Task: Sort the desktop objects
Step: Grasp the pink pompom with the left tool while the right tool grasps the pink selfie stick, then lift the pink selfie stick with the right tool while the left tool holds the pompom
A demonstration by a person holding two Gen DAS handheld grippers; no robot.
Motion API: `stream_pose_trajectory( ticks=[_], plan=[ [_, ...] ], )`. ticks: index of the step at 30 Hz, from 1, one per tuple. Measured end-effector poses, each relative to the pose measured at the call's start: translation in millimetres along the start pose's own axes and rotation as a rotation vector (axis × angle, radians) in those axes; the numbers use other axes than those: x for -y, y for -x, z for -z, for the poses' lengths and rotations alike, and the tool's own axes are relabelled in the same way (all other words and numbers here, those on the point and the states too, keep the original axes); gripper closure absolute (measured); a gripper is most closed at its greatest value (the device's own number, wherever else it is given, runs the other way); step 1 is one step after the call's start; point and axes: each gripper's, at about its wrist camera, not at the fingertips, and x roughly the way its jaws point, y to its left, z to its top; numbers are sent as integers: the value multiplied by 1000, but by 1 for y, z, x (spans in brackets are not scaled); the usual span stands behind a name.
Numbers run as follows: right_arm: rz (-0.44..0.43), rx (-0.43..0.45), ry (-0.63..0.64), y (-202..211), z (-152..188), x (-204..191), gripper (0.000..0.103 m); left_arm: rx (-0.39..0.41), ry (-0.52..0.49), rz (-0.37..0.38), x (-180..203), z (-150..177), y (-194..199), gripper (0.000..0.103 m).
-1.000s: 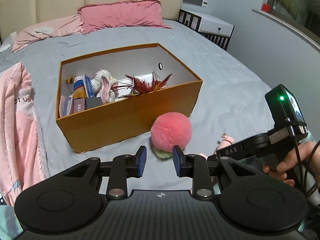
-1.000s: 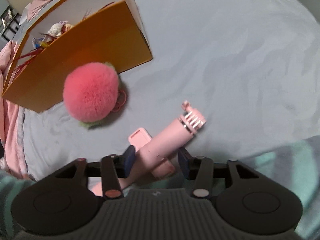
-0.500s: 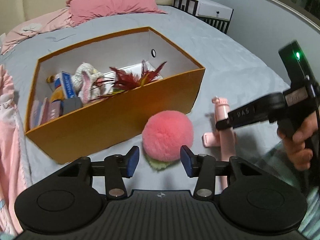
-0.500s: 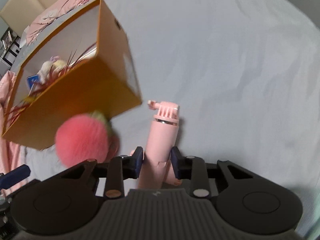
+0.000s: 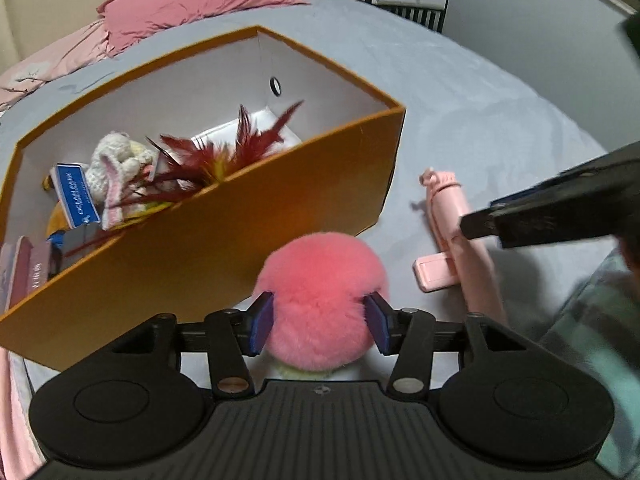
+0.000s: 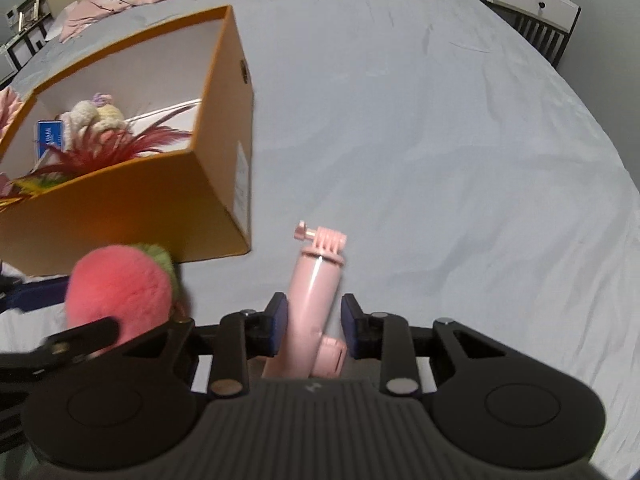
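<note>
My left tongs (image 5: pixel 319 322) were opening around the pompom (image 5: pixel 320 296); my right tongs (image 6: pixel 314 330) gripped the stick (image 6: pixel 314 288) (pink).

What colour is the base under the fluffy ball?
Pale green, under the pink fluffy ball; the right wrist view shows it best.

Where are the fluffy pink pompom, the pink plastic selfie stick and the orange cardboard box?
Fluffy pink pompom (image 5: pixel 320 296), left wrist view, middle of its fur.
Pink plastic selfie stick (image 6: pixel 314 292), right wrist view, its tube.
Orange cardboard box (image 5: pixel 240 236), left wrist view, near outer wall.
</note>
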Motion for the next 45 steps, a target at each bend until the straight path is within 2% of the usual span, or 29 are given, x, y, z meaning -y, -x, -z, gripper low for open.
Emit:
stream_pose_trajectory(
  ticks=[4, 9, 11, 16, 20, 23, 32, 36, 37, 38, 40, 45],
  plan=[
    [2, -1, 24, 7, 11, -5, 71, -8, 4, -6, 3, -1, -17, 46],
    [12, 57, 185, 15, 26, -24, 71, -9, -11, -31, 6, -2, -30, 46],
    [7, 57, 239, 9, 26, -31, 71, -13, -5, -32, 4, -2, -34, 49],
    [-6, 24, 376, -3, 28, -52, 71, -25, 49, 4, -7, -2, -34, 53],
    [28, -37, 454, -21, 27, -66, 72, -32, 51, 18, -12, 1, -29, 54],
    [65, -72, 469, -33, 25, -70, 72, -37, 56, 25, -16, 4, -26, 55],
    [209, -66, 515, -50, 24, -76, 74, -40, 56, 38, -23, 9, -24, 55],
    [222, -56, 530, -49, 23, -77, 82, -39, 61, 41, -26, 8, -21, 54],
    [214, -53, 525, -47, 23, -75, 91, -38, 62, 39, -26, 10, -19, 54],
    [208, -45, 515, -43, 23, -74, 92, -38, 64, 36, -27, 10, -19, 55],
    [183, -37, 486, -34, 26, -71, 103, -38, 61, 29, -27, 12, -17, 55],
    [219, 10, 386, -9, 22, -48, 103, -31, 49, 20, -27, 15, -12, 54]
  ],
)
